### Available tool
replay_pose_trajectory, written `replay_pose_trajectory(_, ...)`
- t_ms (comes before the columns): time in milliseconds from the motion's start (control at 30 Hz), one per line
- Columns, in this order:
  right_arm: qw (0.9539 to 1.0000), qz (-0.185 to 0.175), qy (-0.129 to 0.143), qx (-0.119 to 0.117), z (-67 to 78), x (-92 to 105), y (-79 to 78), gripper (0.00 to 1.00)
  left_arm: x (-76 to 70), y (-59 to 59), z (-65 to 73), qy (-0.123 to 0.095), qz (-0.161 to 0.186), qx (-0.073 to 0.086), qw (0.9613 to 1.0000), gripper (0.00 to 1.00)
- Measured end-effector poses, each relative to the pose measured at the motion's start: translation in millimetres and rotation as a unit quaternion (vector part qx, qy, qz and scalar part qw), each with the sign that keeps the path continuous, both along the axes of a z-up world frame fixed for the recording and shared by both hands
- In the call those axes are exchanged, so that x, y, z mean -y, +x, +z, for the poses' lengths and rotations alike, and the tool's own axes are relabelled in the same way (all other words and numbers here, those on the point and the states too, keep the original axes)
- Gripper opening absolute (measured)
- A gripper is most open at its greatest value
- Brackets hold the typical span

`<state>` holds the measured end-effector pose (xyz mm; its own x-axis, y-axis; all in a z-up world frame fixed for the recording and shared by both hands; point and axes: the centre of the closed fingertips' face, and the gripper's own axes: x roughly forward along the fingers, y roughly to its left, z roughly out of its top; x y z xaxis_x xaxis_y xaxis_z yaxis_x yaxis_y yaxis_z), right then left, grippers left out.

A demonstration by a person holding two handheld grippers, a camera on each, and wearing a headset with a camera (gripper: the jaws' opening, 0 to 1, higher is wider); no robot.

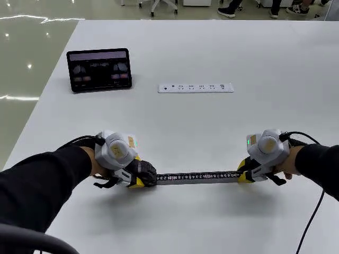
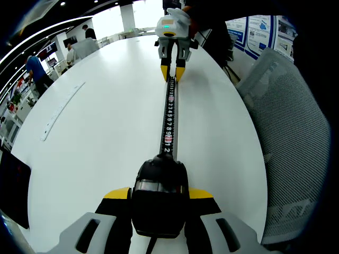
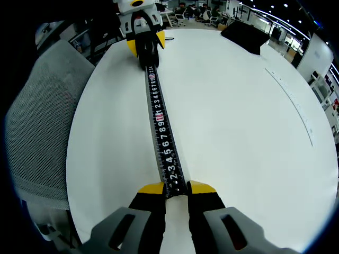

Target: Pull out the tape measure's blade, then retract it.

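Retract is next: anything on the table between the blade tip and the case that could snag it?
Nothing visible. The blade runs straight over bare table from the right gripper to the case in the left gripper. The power strip and tablet lie farther back, off that line.

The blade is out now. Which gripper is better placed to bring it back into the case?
Probably the right gripper: its jaws pinch the free end of the blade, so it can travel toward the case, which the left gripper clamps.
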<state>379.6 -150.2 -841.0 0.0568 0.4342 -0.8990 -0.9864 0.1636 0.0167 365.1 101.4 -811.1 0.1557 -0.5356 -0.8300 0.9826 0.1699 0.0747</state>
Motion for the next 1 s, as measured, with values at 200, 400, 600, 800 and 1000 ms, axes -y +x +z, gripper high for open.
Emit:
replay_pose_trajectory(200, 1.0, -0.005, -0.002, -0.004, 0.1, -0.1, -0.5, 0.11, 0.0, 0.2, -0.1, 0.0, -0.004, 0.001, 1.0, 0.34)
replay_pose_trajectory(400, 0.9999, -0.007, -0.003, -0.008, 0.4, 0.4, -1.7, 0.11, -0.1, -0.1, 0.2, -0.001, -0.006, 0.001, 1.0, 0.34)
replay_pose_trajectory(600, 0.9998, -0.007, -0.01, -0.013, 0.5, -0.3, -3.9, 0.11, -0.2, -0.4, 0.3, -0.001, -0.011, 0.002, 0.9999, 0.34)
replay_pose_trajectory(800, 0.9998, -0.013, -0.013, -0.008, 0.4, -0.8, -3.5, 0.12, 0.9, 0.1, 1.2, -0.001, -0.024, 0.014, 0.9996, 0.34)
replay_pose_trajectory(1000, 0.9995, 0.0, -0.033, -0.001, -0.5, -1.2, -4.0, 0.12, -10.3, -0.2, -5.4, 0.032, -0.006, -0.002, 0.9995, 0.36)
